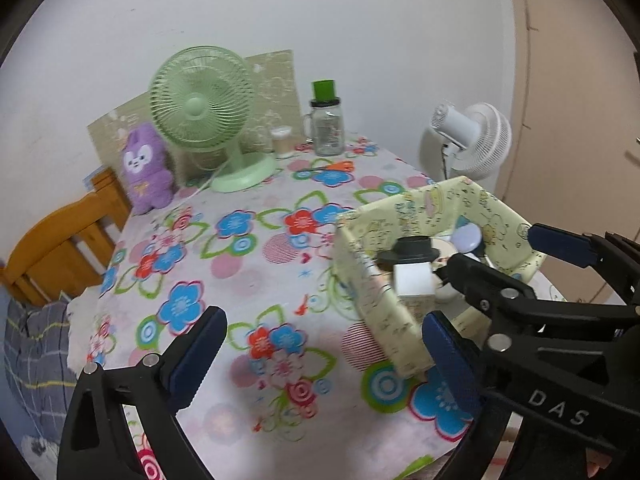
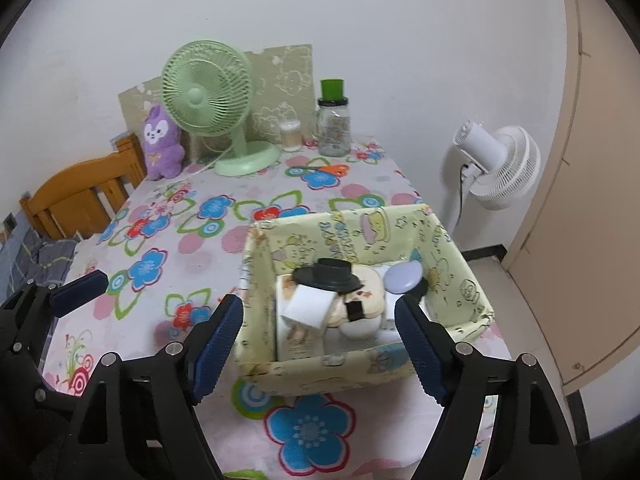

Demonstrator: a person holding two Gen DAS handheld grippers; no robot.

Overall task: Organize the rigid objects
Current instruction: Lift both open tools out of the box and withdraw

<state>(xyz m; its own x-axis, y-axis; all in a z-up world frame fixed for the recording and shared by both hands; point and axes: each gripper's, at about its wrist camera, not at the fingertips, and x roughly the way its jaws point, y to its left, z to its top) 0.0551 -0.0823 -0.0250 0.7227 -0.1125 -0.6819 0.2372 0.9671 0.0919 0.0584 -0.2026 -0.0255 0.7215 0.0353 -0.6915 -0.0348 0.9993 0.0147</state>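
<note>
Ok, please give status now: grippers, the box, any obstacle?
Left gripper open, empty. Right gripper open, empty, before box. Box holds several items. No obstacle.

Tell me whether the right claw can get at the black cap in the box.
Probably yes: the right claw is open above the box, and the black cap lies on top, uncovered.

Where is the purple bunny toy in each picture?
Left wrist view: the purple bunny toy stands at the far left of the table, just left of the green fan.
Right wrist view: the purple bunny toy is again far left at the back, left of the green fan.
Shared landmark: the green fan, right beside the toy in both views.
</note>
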